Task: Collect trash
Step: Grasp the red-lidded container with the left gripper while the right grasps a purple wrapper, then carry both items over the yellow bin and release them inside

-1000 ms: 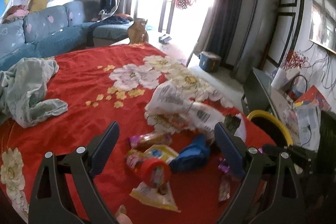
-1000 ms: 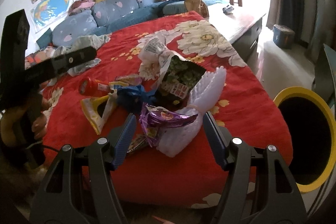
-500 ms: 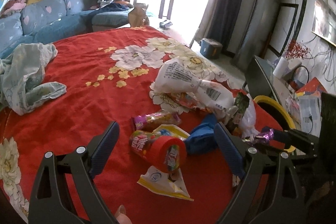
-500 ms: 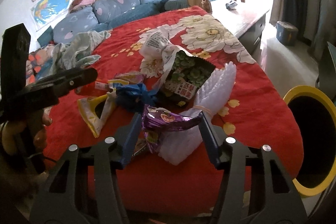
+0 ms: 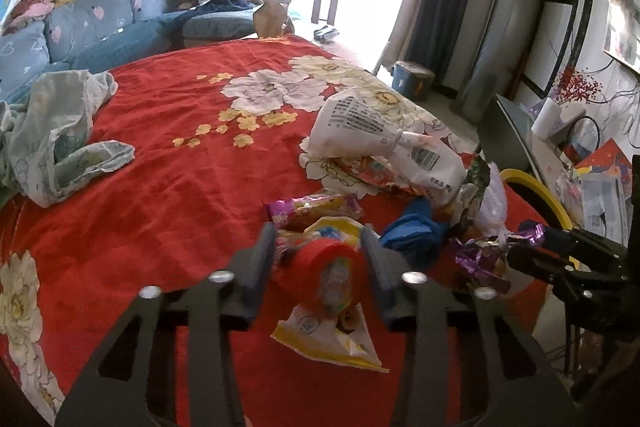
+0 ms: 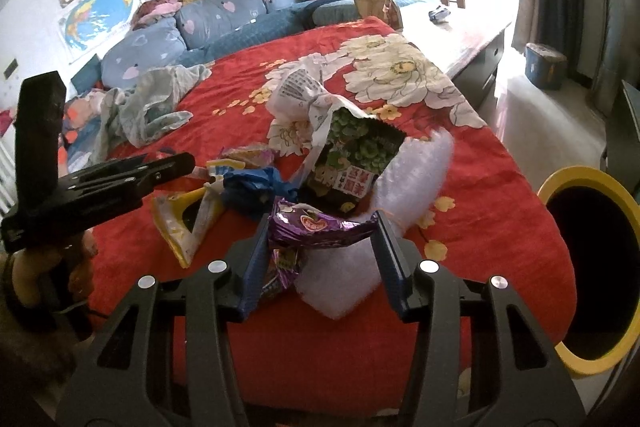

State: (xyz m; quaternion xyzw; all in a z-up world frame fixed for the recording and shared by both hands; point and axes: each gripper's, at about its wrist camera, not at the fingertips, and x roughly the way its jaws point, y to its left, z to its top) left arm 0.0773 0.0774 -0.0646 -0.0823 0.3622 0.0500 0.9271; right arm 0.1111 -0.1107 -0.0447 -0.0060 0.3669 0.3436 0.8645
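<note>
Left gripper (image 5: 320, 259): lower centre, jaws closed onto red-capped snack can (image 5: 326, 277). Right gripper (image 6: 320, 239): lower centre, jaws clamping purple wrapper (image 6: 320, 227). Yellow-rimmed bin (image 6: 592, 279): right edge, beside red bedspread (image 6: 480, 195).

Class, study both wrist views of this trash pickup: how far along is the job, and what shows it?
Early stage; nothing visibly binned. In hand: the right tongs grip a purple wrapper; the left tongs close around a red-lidded can. Left on the red bedspread: white bag, blue bag, yellow packet, green snack bag. The yellow-rimmed bin waits alongside.
</note>
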